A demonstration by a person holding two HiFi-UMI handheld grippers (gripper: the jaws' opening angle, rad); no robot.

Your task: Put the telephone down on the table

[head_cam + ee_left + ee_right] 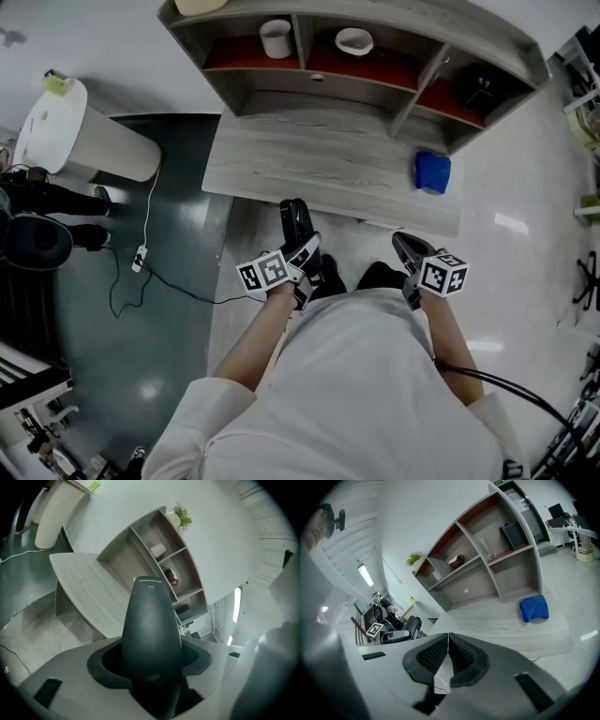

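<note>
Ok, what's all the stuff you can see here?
table: one, pale grey wood, ahead of the person.
shelf unit: one, grey wood, on the table's far side.
cup: one, white, left compartment.
bowl: one, pale rim, middle compartment.
box: one, black, right compartment.
plant: one, green, atop the shelf unit.
bundle: one, blue, table's right end.
bin: one, white, floor left of the table.
cable: one, white, floor beside the bin.
telephone: one, black, held up, off the table.
left gripper: one, pale grey, shut on the telephone.
right gripper: one, pale grey, shut, empty.
</note>
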